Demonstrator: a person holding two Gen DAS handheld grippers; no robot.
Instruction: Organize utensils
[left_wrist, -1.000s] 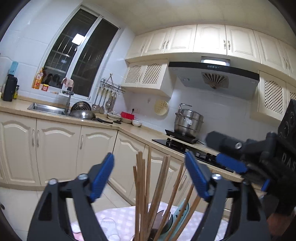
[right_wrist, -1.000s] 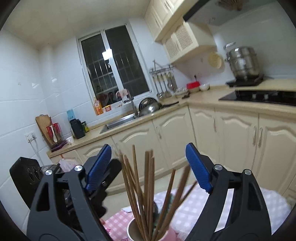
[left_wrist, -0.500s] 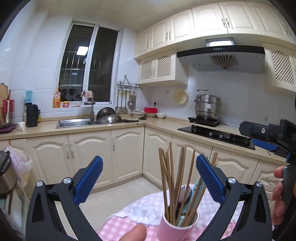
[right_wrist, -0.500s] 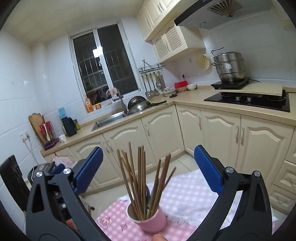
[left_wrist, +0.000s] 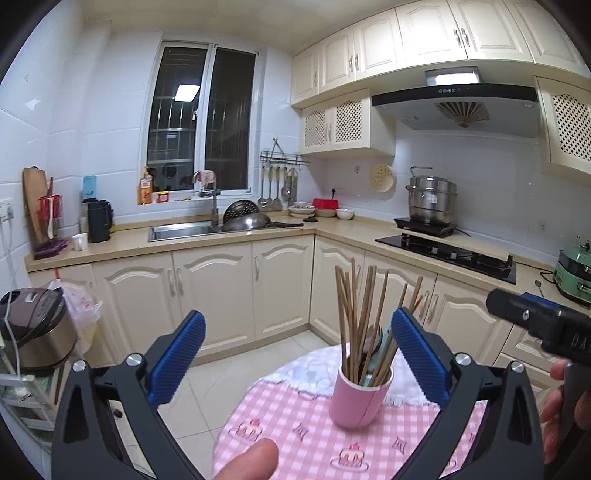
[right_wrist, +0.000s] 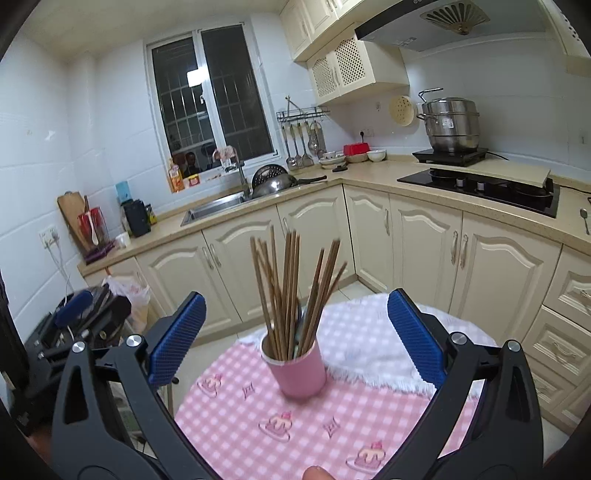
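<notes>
A pink cup (left_wrist: 360, 397) stands upright on a round table with a pink checked cloth (left_wrist: 295, 428). It holds several brown chopsticks (left_wrist: 354, 314) and a teal-handled utensil (left_wrist: 384, 343). My left gripper (left_wrist: 297, 352) is open and empty, back from the cup. The right gripper (left_wrist: 535, 321) enters from the right edge, held by a hand (left_wrist: 557, 406). In the right wrist view the same pink cup (right_wrist: 299, 369) and chopsticks (right_wrist: 291, 284) stand ahead of my right gripper (right_wrist: 295, 336), open wide with nothing touching its pads. The left gripper (right_wrist: 85, 314) shows at the left edge.
Cream kitchen cabinets (left_wrist: 210, 291) with a counter, sink (left_wrist: 181, 230) and black hob (left_wrist: 447, 253) line the far walls. A steel pot (right_wrist: 450, 125) sits on the stove. A rice cooker (left_wrist: 33, 332) on a rack stands left of the table. Tiled floor (left_wrist: 229, 373) lies between.
Both grippers have drawn back from the cup and opened wider. The chopsticks that filled the gap between the jaws now stand farther off, and the whole cup shows on the table.
</notes>
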